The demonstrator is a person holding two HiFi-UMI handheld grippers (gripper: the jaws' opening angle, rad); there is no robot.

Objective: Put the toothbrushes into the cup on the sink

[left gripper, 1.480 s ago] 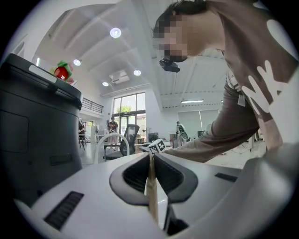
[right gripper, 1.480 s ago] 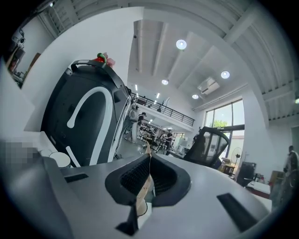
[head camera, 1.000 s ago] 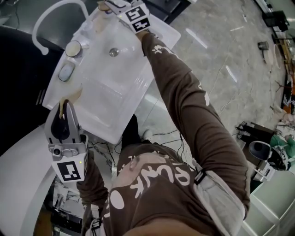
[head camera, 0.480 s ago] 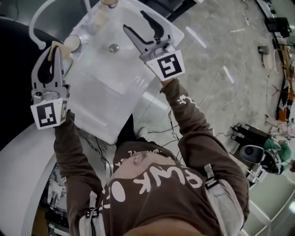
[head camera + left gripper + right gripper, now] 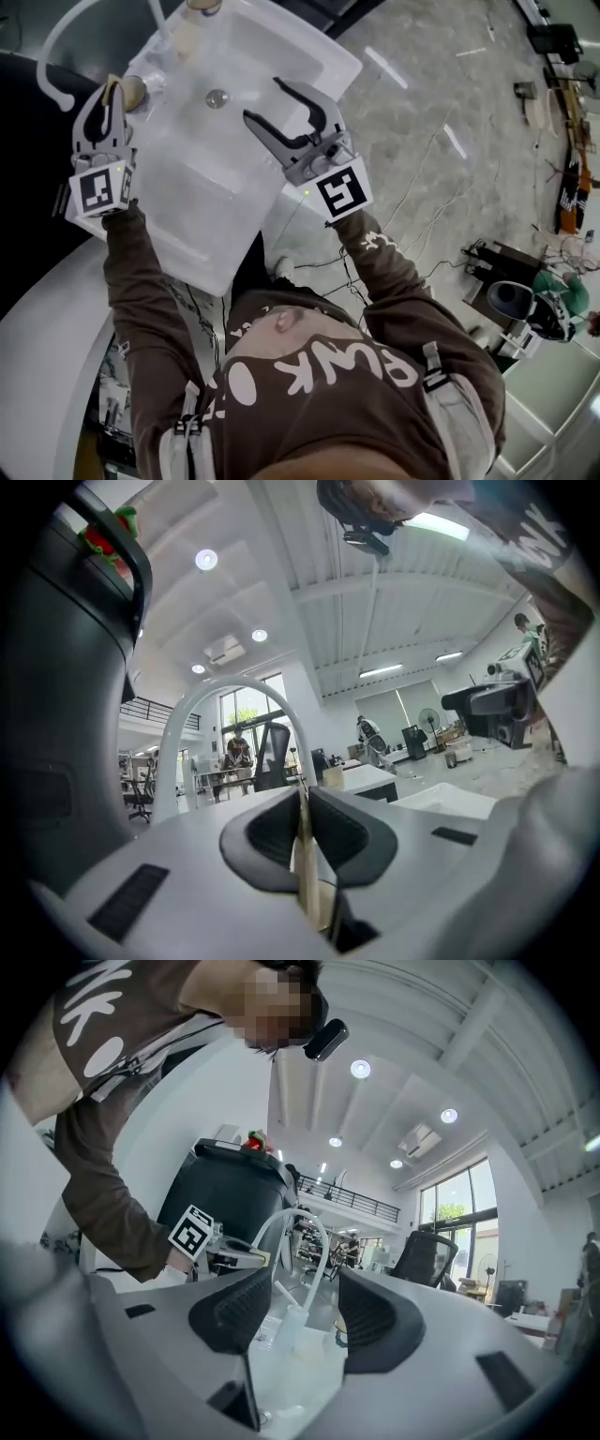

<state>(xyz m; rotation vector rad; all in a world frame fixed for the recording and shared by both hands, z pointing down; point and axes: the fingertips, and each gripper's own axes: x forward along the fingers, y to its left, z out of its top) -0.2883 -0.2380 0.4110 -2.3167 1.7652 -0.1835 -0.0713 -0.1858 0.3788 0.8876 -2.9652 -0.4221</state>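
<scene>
My left gripper (image 5: 105, 92) is shut on a pale wooden toothbrush (image 5: 306, 855), which stands upright between the pressed pads. It hovers at the back left corner of the white sink (image 5: 216, 197), and the brush's end (image 5: 112, 84) pokes out right beside a round cup (image 5: 135, 91). Over the basin, just right of the drain (image 5: 217, 97), my right gripper (image 5: 264, 100) is open with nothing between its jaws, which are closing slightly. The right gripper view looks across the sink toward the left gripper (image 5: 234, 1252).
A white arched faucet (image 5: 49, 66) curves over the sink's back left. Another round pale item (image 5: 202, 6) sits at the sink's far end. A black body (image 5: 28, 187) lies left of the sink. Cables and equipment (image 5: 525, 309) cover the floor at the right.
The left gripper carried the toothbrush from the sink's near left edge up to the cup at the back left. The right gripper drew back from the sink's far end to over the basin.
</scene>
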